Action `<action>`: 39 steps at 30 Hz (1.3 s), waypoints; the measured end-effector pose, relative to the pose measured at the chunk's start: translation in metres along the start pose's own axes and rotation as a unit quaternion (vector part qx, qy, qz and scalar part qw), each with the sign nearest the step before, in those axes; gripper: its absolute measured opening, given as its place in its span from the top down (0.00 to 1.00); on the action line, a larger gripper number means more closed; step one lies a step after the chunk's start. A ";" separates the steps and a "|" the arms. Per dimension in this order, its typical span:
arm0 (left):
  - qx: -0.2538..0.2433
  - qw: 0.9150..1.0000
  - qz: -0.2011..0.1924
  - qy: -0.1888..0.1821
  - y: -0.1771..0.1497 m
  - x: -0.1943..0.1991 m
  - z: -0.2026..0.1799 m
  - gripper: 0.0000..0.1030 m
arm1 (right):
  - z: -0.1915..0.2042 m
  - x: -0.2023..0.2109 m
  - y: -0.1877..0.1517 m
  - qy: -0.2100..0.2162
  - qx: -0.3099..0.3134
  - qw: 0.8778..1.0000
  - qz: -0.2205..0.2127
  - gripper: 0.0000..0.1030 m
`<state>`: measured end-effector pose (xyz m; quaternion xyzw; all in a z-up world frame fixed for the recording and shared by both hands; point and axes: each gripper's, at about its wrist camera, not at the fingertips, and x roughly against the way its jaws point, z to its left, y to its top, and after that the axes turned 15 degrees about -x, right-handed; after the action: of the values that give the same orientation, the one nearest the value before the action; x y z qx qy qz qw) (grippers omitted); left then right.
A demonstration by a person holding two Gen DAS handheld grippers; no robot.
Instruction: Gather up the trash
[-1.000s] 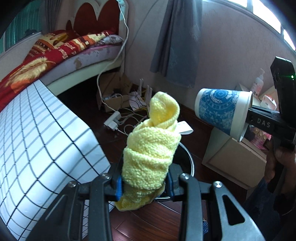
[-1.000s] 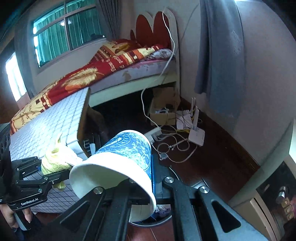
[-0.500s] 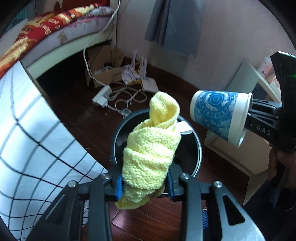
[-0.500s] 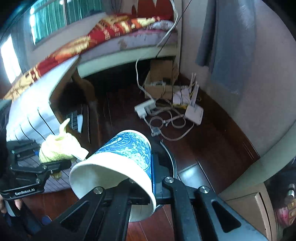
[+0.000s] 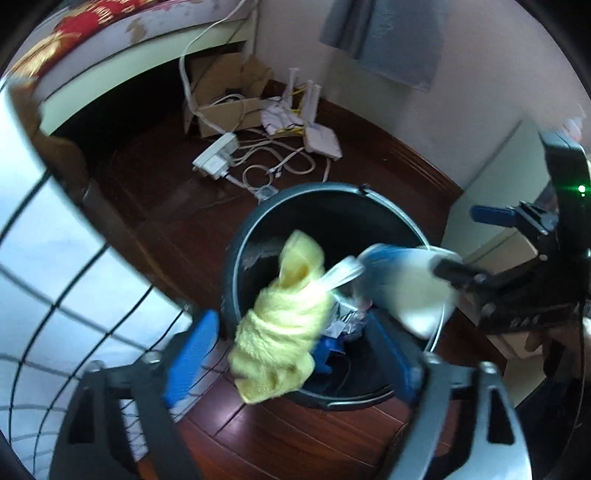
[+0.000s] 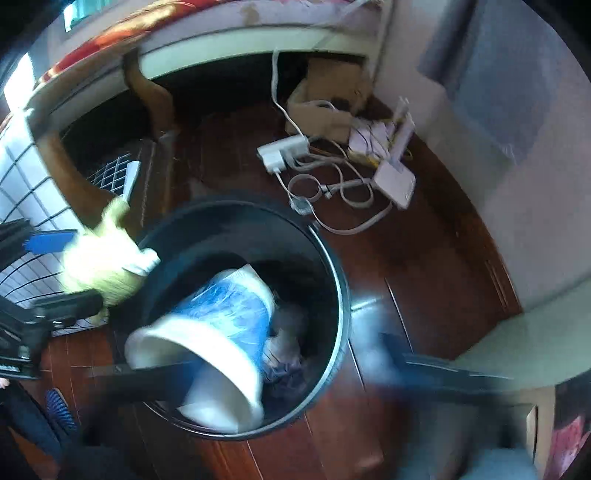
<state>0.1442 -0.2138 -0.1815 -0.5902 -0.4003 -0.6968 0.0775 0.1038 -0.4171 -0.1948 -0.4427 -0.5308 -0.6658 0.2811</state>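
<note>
A black round trash bin (image 5: 258, 225) stands on the dark wood floor; it also shows in the right wrist view (image 6: 332, 266). My left gripper (image 5: 291, 354) is open above its near rim, and the yellow knitted cloth (image 5: 284, 321) hangs loose between the spread blue pads, tipping into the bin. My right gripper (image 6: 273, 362) is open and blurred over the bin. The blue and white paper cup (image 6: 218, 325) is free of the jaws, falling mouth-first into the bin; it also shows in the left wrist view (image 5: 402, 280).
A power strip (image 5: 216, 155), coiled cables (image 5: 273, 166) and white routers (image 5: 317, 136) lie on the floor beyond the bin beside a cardboard box (image 5: 225, 110). A checked white cloth (image 5: 55, 280) is at left. A pale cabinet (image 5: 491, 221) stands at right. The bed (image 6: 221, 33) is behind.
Both grippers tipped down over the bin and opened. The yellow cloth and the paper cup were let go and are dropping into the bin.
</note>
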 end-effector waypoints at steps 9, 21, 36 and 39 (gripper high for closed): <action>0.038 0.996 -0.029 0.078 -0.032 0.034 0.013 0.00 | -0.006 0.018 -0.005 -0.024 -0.011 0.999 -0.029 0.00; 0.058 0.988 -0.065 0.128 -0.052 0.082 0.024 0.00 | 0.042 0.054 -0.012 -0.007 0.009 0.999 -0.044 0.00; 0.068 0.975 -0.091 0.190 -0.075 0.153 0.025 0.00 | 0.109 0.141 -0.028 0.045 0.027 0.994 -0.092 0.00; 0.068 0.971 -0.097 0.209 -0.084 0.172 0.023 0.00 | 0.123 0.165 -0.034 0.051 0.033 0.993 -0.106 0.00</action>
<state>0.0625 -0.0796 -0.0688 -0.3830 -0.4772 -0.7800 0.1312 0.0364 -0.2743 -0.0585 -0.3396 -0.5813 -0.6956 0.2506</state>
